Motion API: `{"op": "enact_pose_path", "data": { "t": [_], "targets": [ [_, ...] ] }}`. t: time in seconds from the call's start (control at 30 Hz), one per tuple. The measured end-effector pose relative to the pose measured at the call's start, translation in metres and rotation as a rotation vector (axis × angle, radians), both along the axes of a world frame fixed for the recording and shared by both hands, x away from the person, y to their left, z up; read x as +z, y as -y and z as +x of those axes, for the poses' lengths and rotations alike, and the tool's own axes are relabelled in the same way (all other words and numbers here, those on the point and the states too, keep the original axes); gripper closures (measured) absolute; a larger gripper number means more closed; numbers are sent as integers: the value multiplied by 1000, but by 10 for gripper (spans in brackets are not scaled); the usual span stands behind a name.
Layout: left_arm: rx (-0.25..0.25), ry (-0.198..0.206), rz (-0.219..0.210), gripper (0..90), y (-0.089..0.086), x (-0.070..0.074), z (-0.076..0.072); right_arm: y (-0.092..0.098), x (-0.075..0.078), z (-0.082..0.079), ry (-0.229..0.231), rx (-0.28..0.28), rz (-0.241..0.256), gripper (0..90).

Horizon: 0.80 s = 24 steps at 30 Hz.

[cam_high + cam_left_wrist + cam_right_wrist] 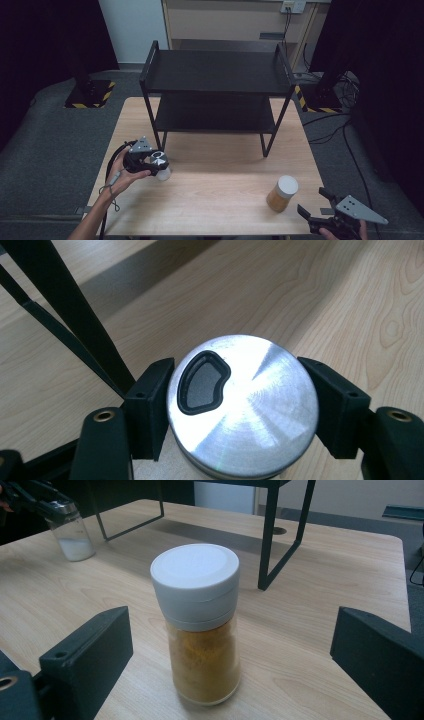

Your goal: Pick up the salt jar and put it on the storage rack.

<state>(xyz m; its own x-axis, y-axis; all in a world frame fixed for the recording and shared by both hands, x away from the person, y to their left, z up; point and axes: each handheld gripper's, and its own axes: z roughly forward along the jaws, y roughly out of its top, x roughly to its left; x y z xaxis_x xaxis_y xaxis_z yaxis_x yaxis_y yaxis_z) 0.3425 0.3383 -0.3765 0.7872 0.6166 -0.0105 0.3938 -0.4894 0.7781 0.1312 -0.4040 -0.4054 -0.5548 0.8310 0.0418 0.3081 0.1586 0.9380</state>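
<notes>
Fingers of our left gripper (240, 410) are closed on the metal lid (243, 405) of a small glass shaker (162, 170); in the left gripper view the black pads press both sides of the brushed lid, which has a dark kidney-shaped pour opening. In the right gripper view we see this shaker (73, 537) standing on the tabletop (220, 185) with a little white powder at its bottom. In the high view it sits at the left part of the tabletop, just in front of the left front leg of the black two-tier shelf (216, 90), with our left hand (124, 172) wrapped around the gripper.

Our right gripper (315, 205) is at the near right edge of the tabletop, its fingers spread wide and holding nothing. Just ahead of them, and apart from both, stands a spice jar (200, 625) with a white cap, upright and filled with orange-brown powder. In the high view this jar (282, 193) is on the right side of the tabletop, well apart from the shaker.
</notes>
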Motion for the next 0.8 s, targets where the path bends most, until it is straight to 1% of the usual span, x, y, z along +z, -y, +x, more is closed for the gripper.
{"op": "enact_pose_path", "data": {
  "t": [0.1,0.17,0.27,0.37,0.4,0.43,0.47,0.53,0.57,0.6,0.63,0.67,0.8],
  "targets": [
    [-7,-5,-2,329,0,1,0,0,0,0,-2,1,-1,37],
    [-12,-8,-10,329,-2,4,0,0,0,1,-4,4,-2,37],
    [-32,0,-1,329,0,15,-2,0,0,1,-5,8,-3,37],
    [-66,7,0,330,2,30,-2,1,0,2,-6,11,-3,34],
    [-66,7,0,330,2,30,-2,1,0,2,-7,12,0,33],
    [-75,12,0,330,2,35,-2,1,-1,2,-6,14,-1,32],
    [-87,19,-3,330,4,44,-4,1,-1,3,-7,14,-1,31],
    [-102,26,-12,330,5,54,-4,2,-1,4,-14,20,1,29],
    [-115,30,-18,330,6,61,-5,2,-1,4,-16,22,2,27],
    [-115,30,-18,330,6,61,-5,2,-1,4,-16,22,2,27],
    [-122,32,-20,330,6,65,-5,2,-1,6,-26,27,9,25],
    [-140,34,-22,330,8,75,-5,2,-1,6,-26,32,8,25],
    [-177,33,-31,330,12,96,-2,3,-2,7,-29,36,19,18]
  ]
}}
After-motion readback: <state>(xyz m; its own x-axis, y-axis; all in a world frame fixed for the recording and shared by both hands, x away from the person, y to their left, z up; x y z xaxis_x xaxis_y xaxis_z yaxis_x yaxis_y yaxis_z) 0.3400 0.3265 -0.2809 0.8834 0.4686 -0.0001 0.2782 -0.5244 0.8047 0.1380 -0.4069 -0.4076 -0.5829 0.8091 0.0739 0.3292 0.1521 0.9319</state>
